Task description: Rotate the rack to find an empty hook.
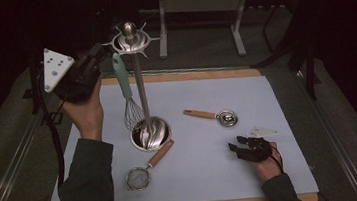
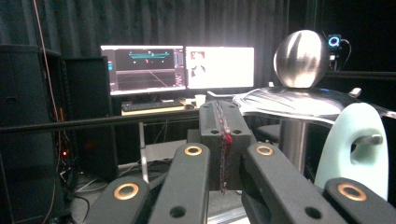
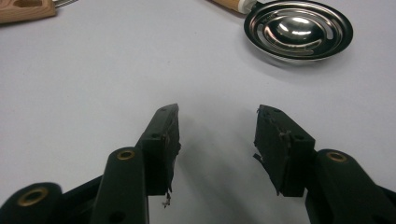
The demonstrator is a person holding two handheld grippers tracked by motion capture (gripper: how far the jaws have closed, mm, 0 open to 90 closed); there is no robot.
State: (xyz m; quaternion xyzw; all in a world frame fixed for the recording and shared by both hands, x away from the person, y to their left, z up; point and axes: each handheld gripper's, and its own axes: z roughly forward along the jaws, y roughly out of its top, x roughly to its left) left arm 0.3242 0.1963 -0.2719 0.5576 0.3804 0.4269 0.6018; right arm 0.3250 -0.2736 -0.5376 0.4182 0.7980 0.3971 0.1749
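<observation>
The person is hanging utensils on the steel utensil stand [image 1: 131, 40]. The mint-handled whisk [image 1: 125, 88] is dangling from a hook under the stand's top disc, its wire head just above the round polished base. The left gripper [image 1: 92, 56], jaws clenched on nothing, is hovering just beside the whisk's smooth handle loop [image 2: 357, 147]. The right gripper [image 1: 239, 146] is resting on the pale mat [image 1: 277, 100], jaws spread and empty. Next, I'd guess, comes fetching the wooden-handled slotted spoon [image 3: 299, 30] or the mesh strainer [image 1: 139, 176], which calls for a firm grip on the handle.
</observation>
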